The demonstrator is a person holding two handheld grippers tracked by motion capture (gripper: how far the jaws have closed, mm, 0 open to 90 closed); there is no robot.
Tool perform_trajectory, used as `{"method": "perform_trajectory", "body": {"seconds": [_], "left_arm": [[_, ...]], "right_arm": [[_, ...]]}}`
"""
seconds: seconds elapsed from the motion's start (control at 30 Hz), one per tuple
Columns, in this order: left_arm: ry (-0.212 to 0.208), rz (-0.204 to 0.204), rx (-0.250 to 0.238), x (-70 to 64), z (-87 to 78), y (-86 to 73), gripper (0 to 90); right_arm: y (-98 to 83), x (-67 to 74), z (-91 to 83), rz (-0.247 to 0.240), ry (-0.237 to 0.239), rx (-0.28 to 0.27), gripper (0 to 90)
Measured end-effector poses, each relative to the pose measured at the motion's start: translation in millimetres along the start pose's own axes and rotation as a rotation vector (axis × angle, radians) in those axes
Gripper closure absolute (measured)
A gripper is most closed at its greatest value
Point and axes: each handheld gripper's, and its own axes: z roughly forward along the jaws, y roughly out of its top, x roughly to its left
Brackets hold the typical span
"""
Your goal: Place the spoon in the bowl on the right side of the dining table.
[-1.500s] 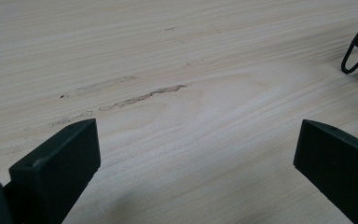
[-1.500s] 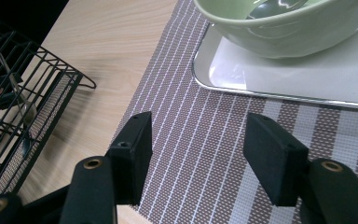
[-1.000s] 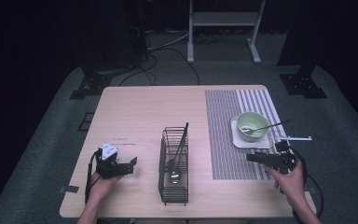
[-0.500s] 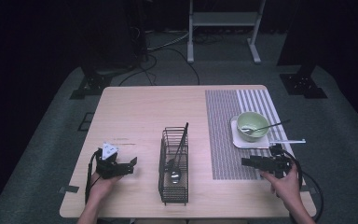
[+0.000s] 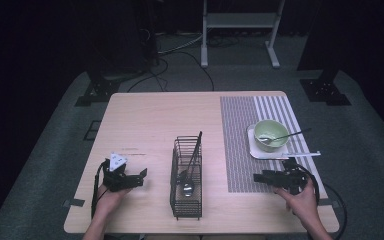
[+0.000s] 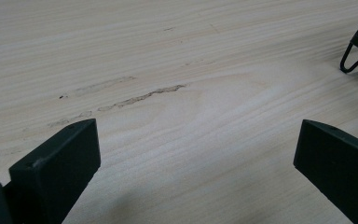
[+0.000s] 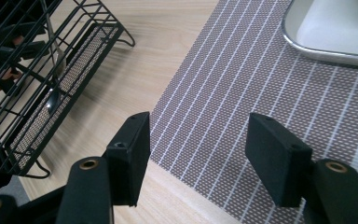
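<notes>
From the high view, the right gripper [image 5: 272,178] rests low at the near right of the desk [image 5: 150,125], on the near edge of the striped placemat [image 5: 240,135], its jaws spread and holding nothing, aimed leftward toward the black wire basket [image 5: 186,177] that stands near the desk's front middle. A ladle [image 5: 189,172] leans inside the basket, its handle rising out past the far rim. The left gripper [image 5: 130,178] lies on bare wood left of the basket, jaws spread and empty too. I judge this to be an approach or pause between grasps, with nothing yet in hand; the likeliest next move would be the right gripper travelling left to the basket and its utensil, coming over the rim rather than through the wires. Farther back on the mat a green bowl [image 5: 271,135] sits on a white square plate [image 5: 256,151], a spoon [image 5: 285,136] resting in it with the handle pointing right. In the left gripper view, both black jaws stand wide apart over plain wood, a foot of the basket [image 6: 354,63] near the top right. In the right gripper view, the jaws gape above the mat's edge [image 7: 242,93], the basket [image 7: 37,84] to the left with the ladle's bowl [image 7: 53,100] behind the wires, and the plate's rim [image 7: 326,49] at upper right; the wire walls are the main obstacle.
</notes>
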Motion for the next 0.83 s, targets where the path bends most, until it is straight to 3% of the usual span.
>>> {"method": "perform_trajectory", "body": {"seconds": [0.57, 0.83], "left_arm": [[-0.001, 0.002, 0.000, -0.1, -0.1, 0.0, 0.0], [-0.001, 0.000, 0.002, 0.2, 0.3, 0.1, 0.0]], "right_arm": [[-7.2, 11.6, 8.4, -0.022, 0.027, 0.025, 38.8], [-12.8, 11.3, 8.3, -0.016, 0.037, 0.007, 38.5]]}}
